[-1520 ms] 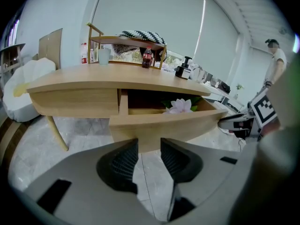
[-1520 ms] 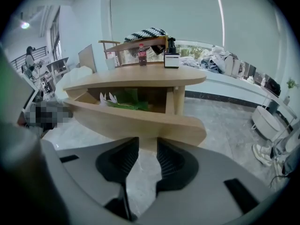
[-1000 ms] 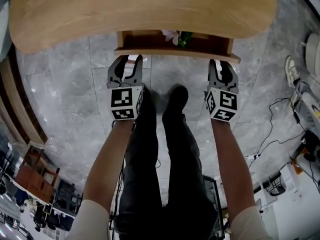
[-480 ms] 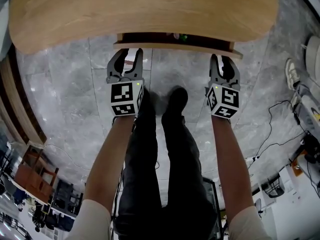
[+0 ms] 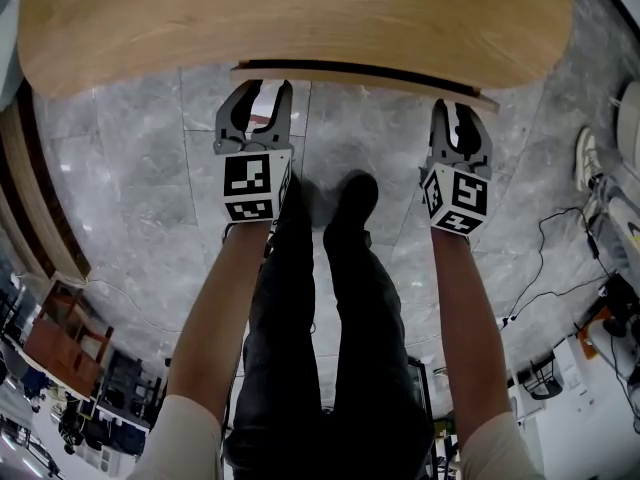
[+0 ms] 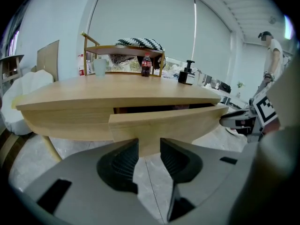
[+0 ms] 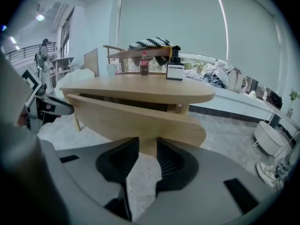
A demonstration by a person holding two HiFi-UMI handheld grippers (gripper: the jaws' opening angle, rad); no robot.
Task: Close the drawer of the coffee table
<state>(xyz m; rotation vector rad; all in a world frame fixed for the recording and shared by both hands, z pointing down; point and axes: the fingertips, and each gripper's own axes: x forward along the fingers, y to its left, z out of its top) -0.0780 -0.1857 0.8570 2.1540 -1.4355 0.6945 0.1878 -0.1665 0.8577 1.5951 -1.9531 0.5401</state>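
Note:
The curved wooden coffee table (image 5: 290,18) fills the top of the head view. Its drawer front (image 5: 370,73) sticks out only by a thin dark gap. My left gripper (image 5: 266,86) stands open with its fingertips at the drawer front's left part. My right gripper (image 5: 455,108) stands open at the front's right end. In the left gripper view the drawer front (image 6: 164,125) lies just past the open left gripper (image 6: 149,146), with nothing pinched. In the right gripper view the drawer front (image 7: 136,121) sits the same way beyond the open right gripper (image 7: 147,146).
A cola bottle (image 6: 146,66), a cup (image 6: 99,67) and a wooden tray stand (image 6: 124,50) are on the tabletop. The person's shoes (image 5: 350,198) are on the grey tile floor between the arms. A wooden shelf (image 5: 25,208) runs at left; cables (image 5: 555,258) lie at right.
The drawer has slid into the table, so its inside and the flowers in it are now hidden. Both grippers have moved forward with the drawer front.

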